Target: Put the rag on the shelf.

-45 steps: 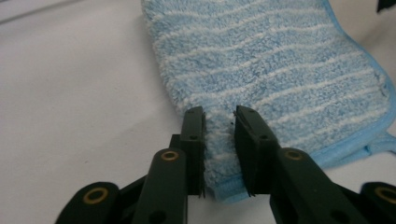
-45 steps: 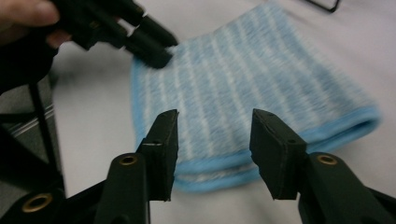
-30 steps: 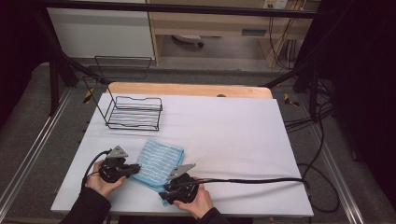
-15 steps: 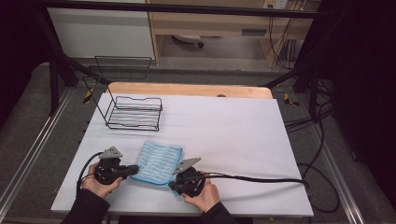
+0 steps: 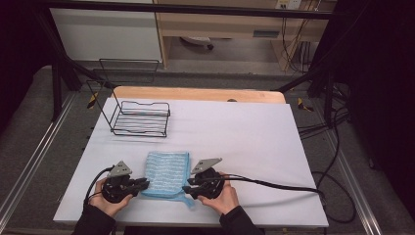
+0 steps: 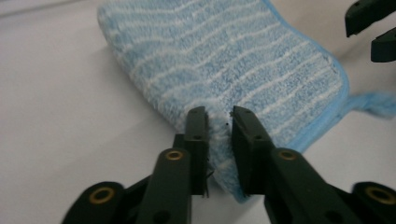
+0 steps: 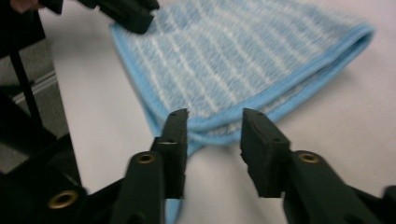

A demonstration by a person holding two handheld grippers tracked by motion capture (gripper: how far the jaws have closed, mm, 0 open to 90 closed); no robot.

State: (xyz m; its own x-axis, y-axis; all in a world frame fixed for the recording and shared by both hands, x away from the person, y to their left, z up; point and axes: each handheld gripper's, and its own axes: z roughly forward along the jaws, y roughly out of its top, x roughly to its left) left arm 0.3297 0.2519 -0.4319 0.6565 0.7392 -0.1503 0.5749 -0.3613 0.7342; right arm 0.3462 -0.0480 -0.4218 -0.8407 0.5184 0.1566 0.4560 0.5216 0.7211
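We have the blue striped cloth (image 5: 167, 172) folded on the white table (image 5: 254, 147), close to our edge, between our two hands; we hold it there, we judge, so that each gripper can work one side of the fold without reaching. Our left gripper (image 6: 219, 122) is pinched onto the cloth's near edge, its jaws narrowed to a slim gap with terry pile bunched between them; that grip looks meant to pin the folded layers while the other side is handled. Our right gripper (image 7: 212, 122) stands with its jaws parted, straddling the bound blue hem at the cloth's corner but not clamped on it; from the high view it sits just beside the cloth's right lower corner (image 5: 187, 188), where a loose tip of fabric pokes out. We judge that this corner is the next thing to seize.

The table is a plain matt white sheet laid over a wooden top (image 5: 195, 94) that shows along the far edge; a black wire basket (image 5: 139, 119) stands well apart from the cloth at the far left, empty as far as we can see. Beyond lie grey floor, a black frame around the table, pale wooden furniture and trailing cables (image 5: 274, 183) at the right.
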